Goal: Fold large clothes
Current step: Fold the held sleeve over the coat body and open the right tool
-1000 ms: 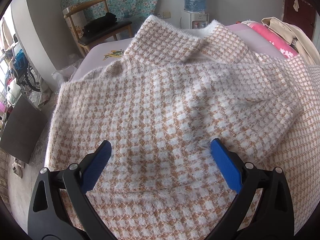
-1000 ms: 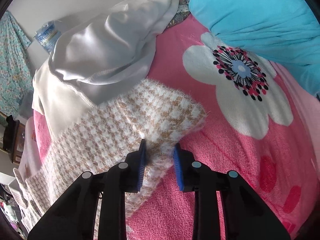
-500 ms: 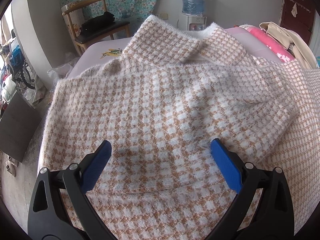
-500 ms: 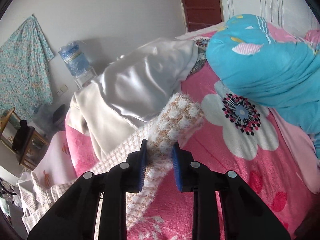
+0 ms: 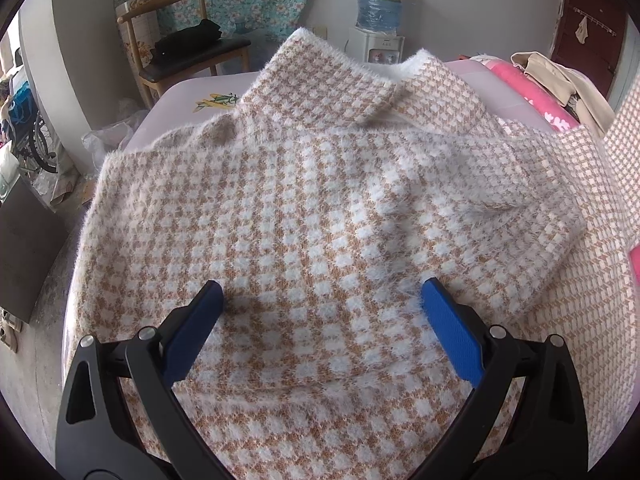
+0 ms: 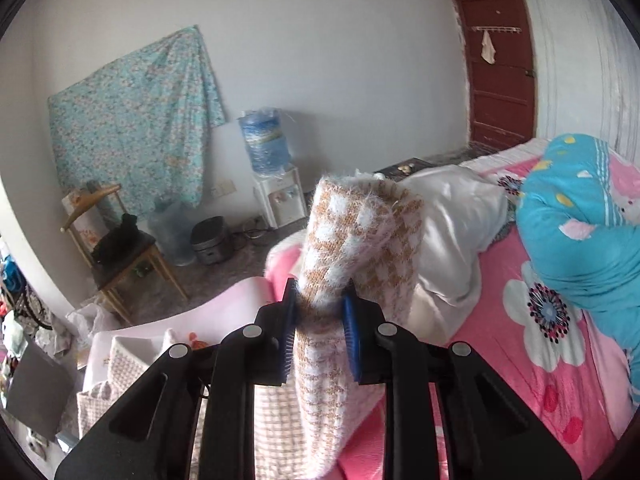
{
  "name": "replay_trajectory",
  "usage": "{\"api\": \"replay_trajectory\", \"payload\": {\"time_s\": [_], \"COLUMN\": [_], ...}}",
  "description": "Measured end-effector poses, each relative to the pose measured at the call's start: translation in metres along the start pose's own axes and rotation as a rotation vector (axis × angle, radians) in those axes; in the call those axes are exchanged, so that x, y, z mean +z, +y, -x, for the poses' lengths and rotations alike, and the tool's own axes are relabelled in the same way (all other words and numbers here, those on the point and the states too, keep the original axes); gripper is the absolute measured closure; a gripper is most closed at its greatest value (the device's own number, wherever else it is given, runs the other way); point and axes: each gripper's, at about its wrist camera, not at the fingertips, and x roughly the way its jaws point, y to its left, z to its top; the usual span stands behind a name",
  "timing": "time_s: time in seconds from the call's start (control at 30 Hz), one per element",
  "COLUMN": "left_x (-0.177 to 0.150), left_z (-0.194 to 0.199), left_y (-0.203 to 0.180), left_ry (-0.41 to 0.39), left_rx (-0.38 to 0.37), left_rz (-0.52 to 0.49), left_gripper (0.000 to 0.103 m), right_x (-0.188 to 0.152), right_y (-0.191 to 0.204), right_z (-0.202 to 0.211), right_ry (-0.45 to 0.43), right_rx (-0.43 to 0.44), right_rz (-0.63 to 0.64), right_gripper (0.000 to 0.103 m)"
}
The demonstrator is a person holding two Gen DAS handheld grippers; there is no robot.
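Note:
A fuzzy tan-and-white houndstooth sweater (image 5: 320, 208) lies spread on the bed, collar at the far end, one sleeve folded across its body. My left gripper (image 5: 322, 300) hovers just over the sweater's lower body, jaws wide open with nothing between the blue pads. In the right wrist view, the sweater's other sleeve (image 6: 360, 236) stands up from my right gripper (image 6: 320, 312), which is shut on it; the cuff sticks out above the pads and the rest of the sleeve hangs below. That raised sleeve also shows at the right edge of the left wrist view.
The bed carries a pink floral blanket (image 6: 520, 344), a blue bundle (image 6: 580, 220) and a cream garment pile (image 6: 452, 240). Beyond it stand a wooden chair (image 5: 188, 52), a water dispenser (image 5: 378, 20) and a dark red door (image 6: 500, 60).
My right gripper has lifted the sleeve high off the pink blanket and tilted up, so the room now fills its view. The left gripper has stayed over the sweater.

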Motion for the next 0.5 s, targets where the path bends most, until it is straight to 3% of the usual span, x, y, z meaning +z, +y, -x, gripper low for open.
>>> {"api": "replay_trajectory", "payload": {"time_s": [0.2,0.33,0.43,0.5], "left_x": [-0.002,-0.004,-0.009,-0.016], "left_z": [0.031,0.065,0.085,0.094], "left_y": [0.016,0.039,0.053,0.062], "left_ry": [-0.045,-0.09,-0.096,-0.08], "left_rx": [-0.024,-0.03,-0.035,-0.043], "left_rz": [0.018,0.045,0.033,0.023], "left_gripper": [0.007,0.007,0.007,0.007], "right_x": [-0.004,-0.029,-0.069,-0.105], "right_y": [0.102,0.177,0.237,0.273], "right_z": [0.012,0.004,-0.019,-0.042], "right_ry": [-0.017,-0.003,0.117,0.291], "right_rx": [0.179,0.316,0.462,0.583], "right_rz": [0.113,0.152,0.205,0.255], "right_gripper": [0.082,0.082,0.079,0.064]}}
